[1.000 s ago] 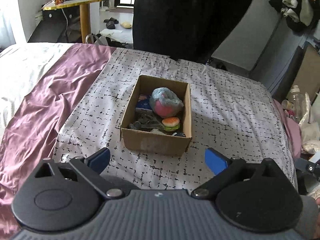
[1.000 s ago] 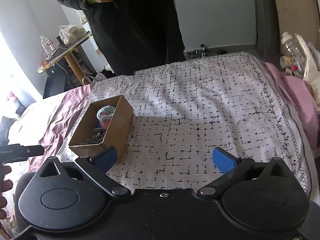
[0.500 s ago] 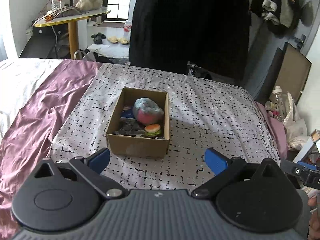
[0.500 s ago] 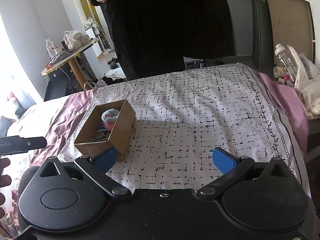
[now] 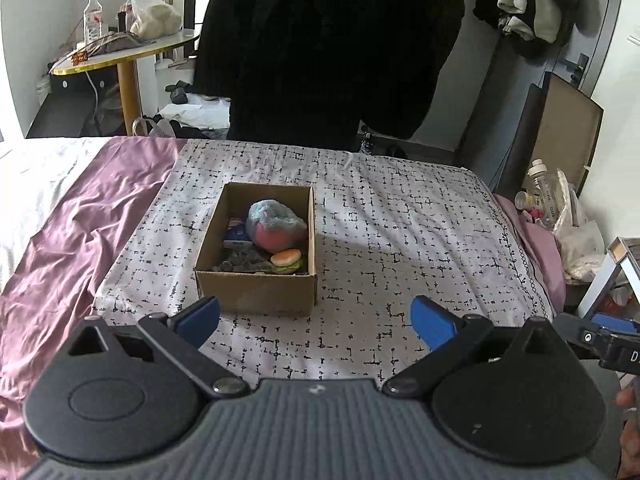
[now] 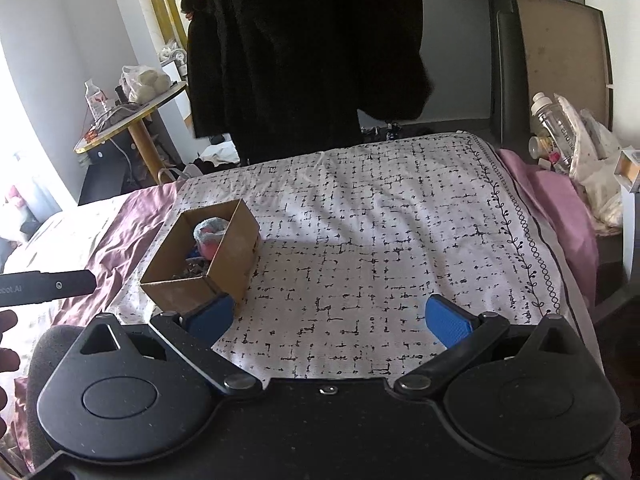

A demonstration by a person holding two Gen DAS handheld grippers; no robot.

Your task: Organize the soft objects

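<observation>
Left gripper (image 5: 316,322) & right gripper (image 6: 326,316) both spread wide, holding nothing — cardboard box (image 5: 256,294) w/ plush ball (image 5: 274,226), toy burger (image 5: 286,260) sits on patterned sheet (image 5: 400,248).

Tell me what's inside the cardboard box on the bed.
The cardboard box holds a blue-and-pink plush toy, a small burger toy, something dark blue and grey items. Anything under the plush is hidden.

Black fingers (image 5: 198,322), blue pads (image 5: 432,322)
</observation>
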